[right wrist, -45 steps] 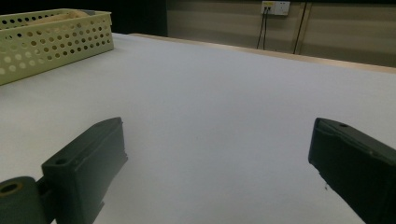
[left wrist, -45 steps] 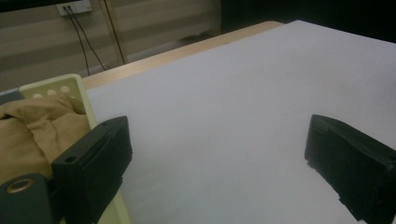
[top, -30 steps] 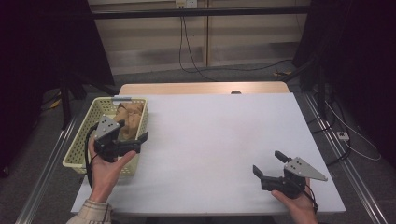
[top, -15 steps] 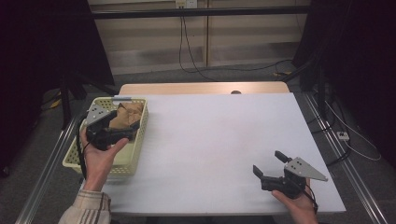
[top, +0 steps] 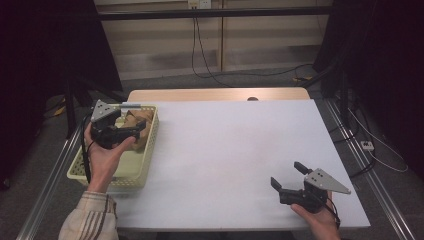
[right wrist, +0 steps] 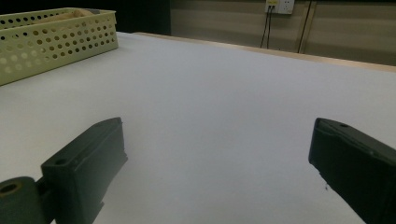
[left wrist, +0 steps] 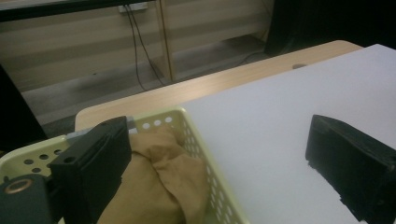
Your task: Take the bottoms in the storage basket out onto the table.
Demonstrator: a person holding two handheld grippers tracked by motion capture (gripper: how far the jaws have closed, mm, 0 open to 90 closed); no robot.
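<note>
A pale yellow perforated basket (top: 127, 172) stands at the table's left edge and holds a crumpled tan cloth (top: 134, 119) at its far end. My left gripper (top: 134, 126) hovers open over the basket, just above the cloth. In the left gripper view, one jaw is over the cloth (left wrist: 163, 177) and the other over the white tabletop, with the basket rim (left wrist: 205, 154) between them and nothing gripped. My right gripper (top: 286, 173) rests open near the table's front right corner. Its jaws stand wide apart over bare tabletop (right wrist: 217, 135).
The white table surface (top: 225, 145) stretches between the two grippers, with a wooden strip (top: 215, 95) along its far edge. The basket (right wrist: 56, 37) appears far off in the right gripper view. Cables and wall sockets (top: 197, 4) lie beyond the table.
My left gripper has moved from the basket's near right side toward its far end, over the cloth. The right gripper has stayed still.
</note>
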